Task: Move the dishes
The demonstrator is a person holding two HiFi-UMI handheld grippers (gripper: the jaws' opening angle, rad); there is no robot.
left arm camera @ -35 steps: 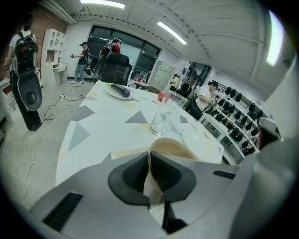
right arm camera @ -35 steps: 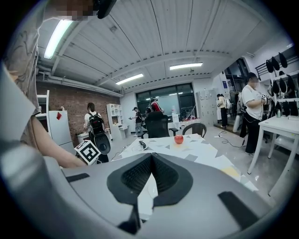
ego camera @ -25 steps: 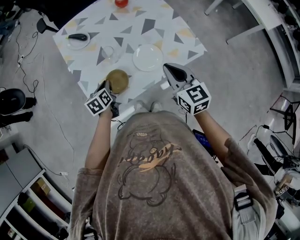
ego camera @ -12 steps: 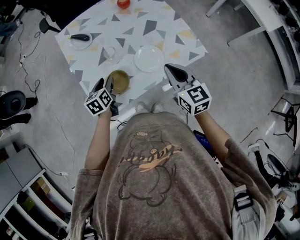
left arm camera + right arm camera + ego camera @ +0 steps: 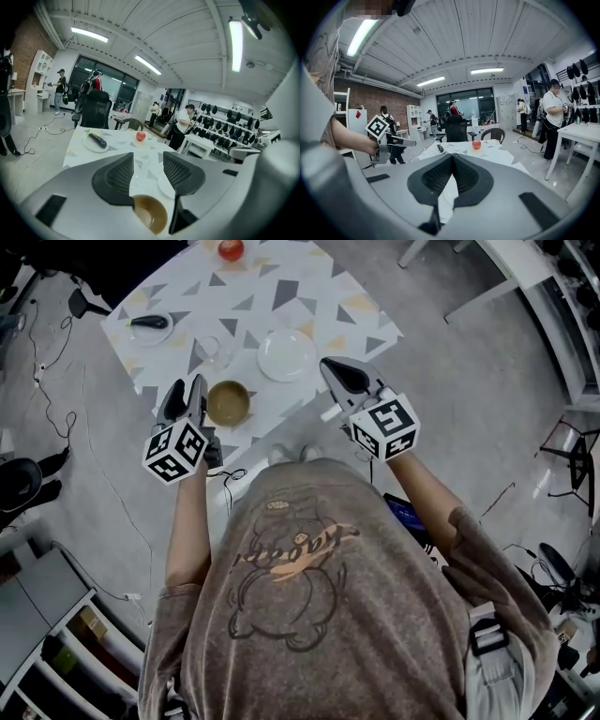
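A brown bowl (image 5: 228,402) sits near the front edge of the patterned table (image 5: 319,287), with a white plate (image 5: 286,354) to its right. My left gripper (image 5: 186,390) hovers just left of the bowl and does not touch it. Its jaws stand open with nothing between them. In the left gripper view the bowl (image 5: 150,213) lies below the left gripper (image 5: 147,164) and the plate (image 5: 164,185) shows past the right pad. My right gripper (image 5: 331,367) is shut and empty, over the table's front right edge beside the plate. In its own view the right gripper (image 5: 452,157) has its pads touching.
A clear glass (image 5: 211,350) stands behind the bowl. A small plate with an eggplant (image 5: 150,324) lies at the far left and a red apple (image 5: 231,249) at the far edge. Cables (image 5: 56,381) run over the floor on the left. People and chairs stand beyond the table.
My left gripper has pulled away from the bowl's rim to the left and stands apart from it. The bowl stays put. The right gripper has hardly moved.
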